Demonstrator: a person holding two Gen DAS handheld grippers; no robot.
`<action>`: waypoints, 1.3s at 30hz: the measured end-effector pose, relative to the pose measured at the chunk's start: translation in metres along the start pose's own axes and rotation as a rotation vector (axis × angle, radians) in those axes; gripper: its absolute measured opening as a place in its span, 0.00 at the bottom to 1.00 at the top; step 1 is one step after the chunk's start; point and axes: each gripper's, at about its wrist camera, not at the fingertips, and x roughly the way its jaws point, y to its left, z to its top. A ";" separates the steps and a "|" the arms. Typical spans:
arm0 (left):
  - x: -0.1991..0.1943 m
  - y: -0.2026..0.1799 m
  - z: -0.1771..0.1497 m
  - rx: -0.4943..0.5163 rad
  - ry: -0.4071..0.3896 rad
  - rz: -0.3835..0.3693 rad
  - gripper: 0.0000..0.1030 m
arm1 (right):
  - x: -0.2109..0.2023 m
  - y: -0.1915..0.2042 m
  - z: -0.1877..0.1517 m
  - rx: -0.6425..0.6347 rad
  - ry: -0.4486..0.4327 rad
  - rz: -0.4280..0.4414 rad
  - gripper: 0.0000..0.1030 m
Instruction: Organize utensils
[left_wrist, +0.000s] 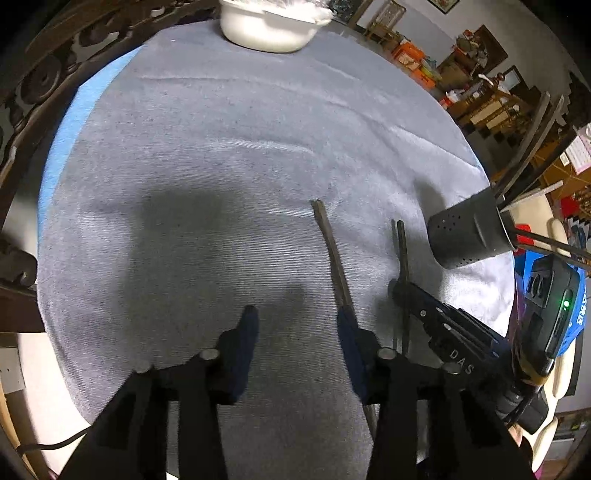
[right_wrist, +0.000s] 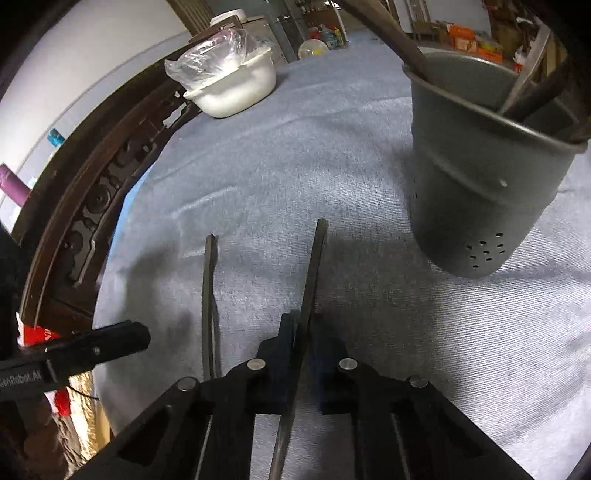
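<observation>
Cloth (right_wrist: 258, 177) bare beside holder (right_wrist: 480, 192)

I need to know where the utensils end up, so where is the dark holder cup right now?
In the right wrist view the holder cup stands upright at upper right on the grey cloth, beyond the right gripper.

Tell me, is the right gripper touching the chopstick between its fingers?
Touching. The right wrist view shows the right gripper with jaws closed against the chopstick, no gap either side.
</observation>
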 end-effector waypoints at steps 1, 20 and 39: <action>0.003 -0.004 0.003 0.005 0.008 0.002 0.39 | -0.002 -0.001 0.000 -0.008 0.002 -0.012 0.09; 0.063 -0.068 0.021 0.179 0.041 0.277 0.25 | -0.023 -0.047 -0.003 0.045 0.118 -0.009 0.11; 0.039 -0.070 0.006 0.265 -0.041 0.249 0.10 | -0.046 -0.029 -0.003 -0.028 -0.022 -0.002 0.08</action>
